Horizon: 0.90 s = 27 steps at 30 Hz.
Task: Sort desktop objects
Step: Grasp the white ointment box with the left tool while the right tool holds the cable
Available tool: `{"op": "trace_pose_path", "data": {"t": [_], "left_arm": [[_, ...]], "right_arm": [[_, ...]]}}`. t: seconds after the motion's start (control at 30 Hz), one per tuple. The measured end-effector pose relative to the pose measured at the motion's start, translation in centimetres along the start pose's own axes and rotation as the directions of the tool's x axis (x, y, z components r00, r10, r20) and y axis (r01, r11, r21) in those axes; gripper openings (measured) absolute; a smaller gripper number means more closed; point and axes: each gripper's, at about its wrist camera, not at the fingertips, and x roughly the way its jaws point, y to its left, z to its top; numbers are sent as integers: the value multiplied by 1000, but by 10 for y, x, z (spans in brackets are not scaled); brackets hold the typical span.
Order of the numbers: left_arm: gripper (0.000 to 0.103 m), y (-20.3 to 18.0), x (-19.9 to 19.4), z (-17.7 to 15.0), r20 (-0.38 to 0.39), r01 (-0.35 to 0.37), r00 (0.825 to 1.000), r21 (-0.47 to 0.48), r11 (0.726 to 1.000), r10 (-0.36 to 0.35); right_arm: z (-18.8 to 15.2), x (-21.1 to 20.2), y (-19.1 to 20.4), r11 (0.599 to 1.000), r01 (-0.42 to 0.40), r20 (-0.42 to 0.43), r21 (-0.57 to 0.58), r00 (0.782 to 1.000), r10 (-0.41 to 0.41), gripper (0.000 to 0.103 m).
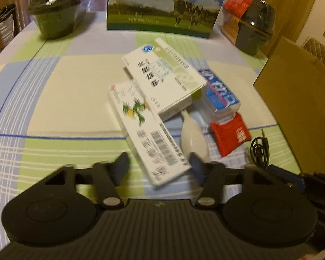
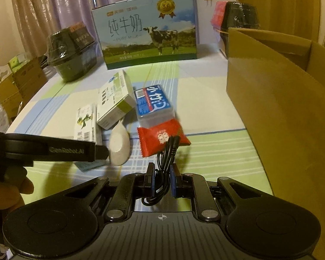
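While the checked tabletop (image 2: 205, 99) carried everything, the brown cardboard box (image 2: 281, 108) stood open along its right edge, the largest thing there. Behind the clutter at the far edge stood the milk carton case (image 2: 145, 32) with a cow printed on it, flanked by two dark wrapped tubs, one at the left (image 2: 69, 52) and one at the right (image 1: 251, 28).

Near the middle lay a loose pile. The white box with a barcode (image 1: 149, 134) lay flat, and the white-and-green box (image 1: 162, 80) rested tilted on its far end. Just beside these sat the blue-labelled box (image 2: 153, 104), touching the red snack packet (image 2: 162, 138) in front of it. The pale spoon (image 2: 119, 143) lay between the white boxes and the packet.

The left gripper (image 1: 158, 164) had its fingers spread wide, straddling the near end of the barcode box without clearly touching it. The right gripper (image 2: 162, 181) was clamped on a coiled black cable (image 2: 164, 169), held just in front of the red packet, its plug (image 2: 175, 139) reaching over the packet's edge.
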Motion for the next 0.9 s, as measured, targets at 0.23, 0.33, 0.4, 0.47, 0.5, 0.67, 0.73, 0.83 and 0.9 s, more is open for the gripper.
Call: {"op": "trace_pose_path", "data": {"t": [0.23,0.33,0.4,0.47,0.5,0.67,0.73,0.83,0.9], "left_arm": [[35,8,-23,-16,-19,-40,999,17,999,41],[34,7,-43,-36,-31,-36,999,34,999,37],[34,3,-57,-50,-35,-35,999,54,998,37],[33,-2,-70,-63,-32,-36,999,72,997,38],[33,-4,-77,-71,-29,-32,999,76,997,34],[41,-9,-99,-98,18,-46,999,79,996,45],[53,-11,-101,-95,43,-58,998,85,995,54],[53,-10,-96,-87,55,-48,998,73,996,44],[53,-10,-90,-83,51,-44,998,71,996,41]], "right_arm": [[-13,-9,4,999,-17,-28,-29,999,16,10],[-22,-21,7,999,-34,-36,-42,999,33,10],[-30,-32,8,998,-49,-39,-41,998,47,10],[-40,-44,9,997,-57,-42,-45,998,55,10],[-45,-50,10,997,-57,-45,-49,997,54,10],[-66,-62,4,998,-45,-81,-43,996,42,11],[-68,-61,7,997,-37,-71,-71,997,32,11],[-71,-59,13,990,-6,-45,-144,999,0,13],[-74,-57,13,986,17,-36,-165,999,-23,17]]}}
